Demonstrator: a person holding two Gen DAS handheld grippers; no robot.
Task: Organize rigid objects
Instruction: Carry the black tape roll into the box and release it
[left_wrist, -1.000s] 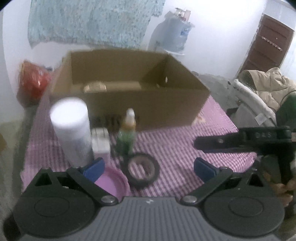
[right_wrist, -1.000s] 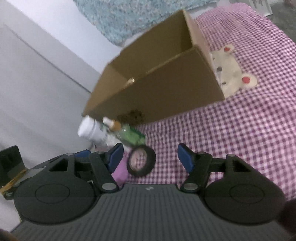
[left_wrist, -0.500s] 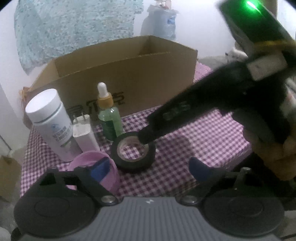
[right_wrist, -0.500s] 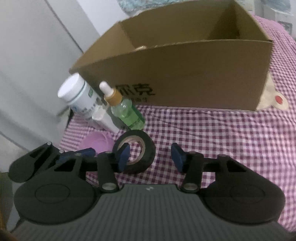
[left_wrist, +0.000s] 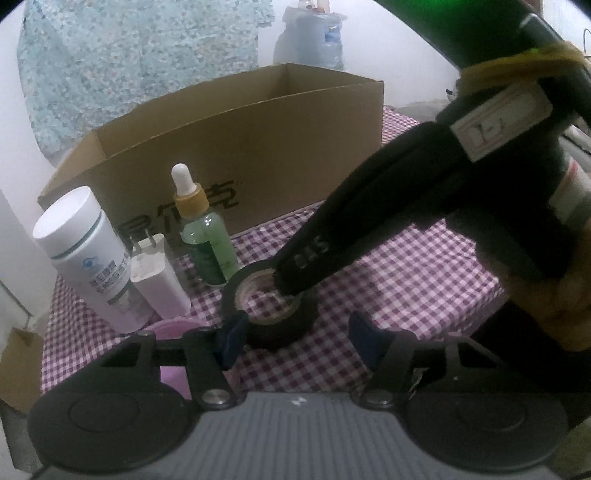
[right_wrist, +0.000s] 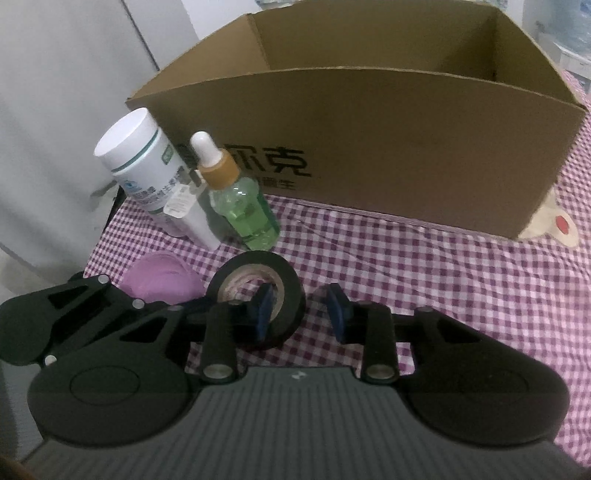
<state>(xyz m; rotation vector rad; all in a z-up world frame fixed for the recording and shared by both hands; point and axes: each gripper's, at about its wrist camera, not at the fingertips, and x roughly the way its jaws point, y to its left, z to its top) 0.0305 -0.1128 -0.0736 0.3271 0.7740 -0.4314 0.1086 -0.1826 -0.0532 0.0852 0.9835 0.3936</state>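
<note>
A black tape roll (right_wrist: 286, 295) (left_wrist: 266, 330) lies on the pink checked cloth in front of an open cardboard box (right_wrist: 369, 147) (left_wrist: 236, 147). My right gripper (right_wrist: 301, 312) is open, one finger inside the roll's hole and the other outside its wall. My left gripper (left_wrist: 299, 338) is open and empty, just short of the roll. Behind the roll stand a green dropper bottle (right_wrist: 240, 206) (left_wrist: 205, 240), a white plug adapter (left_wrist: 155, 280) and a white jar (right_wrist: 140, 162) (left_wrist: 85, 254). A purple lid (right_wrist: 159, 280) lies left of the roll.
The box fills the far side of the checked cloth (right_wrist: 443, 288). A grey cabinet wall (right_wrist: 55, 110) stands left of the table. A bear patch (right_wrist: 554, 225) shows on the cloth at the box's right corner.
My right gripper has come down and forward, so one finger now sits inside the tape roll. My left gripper has moved closer to the roll. Both jaws stay open.
</note>
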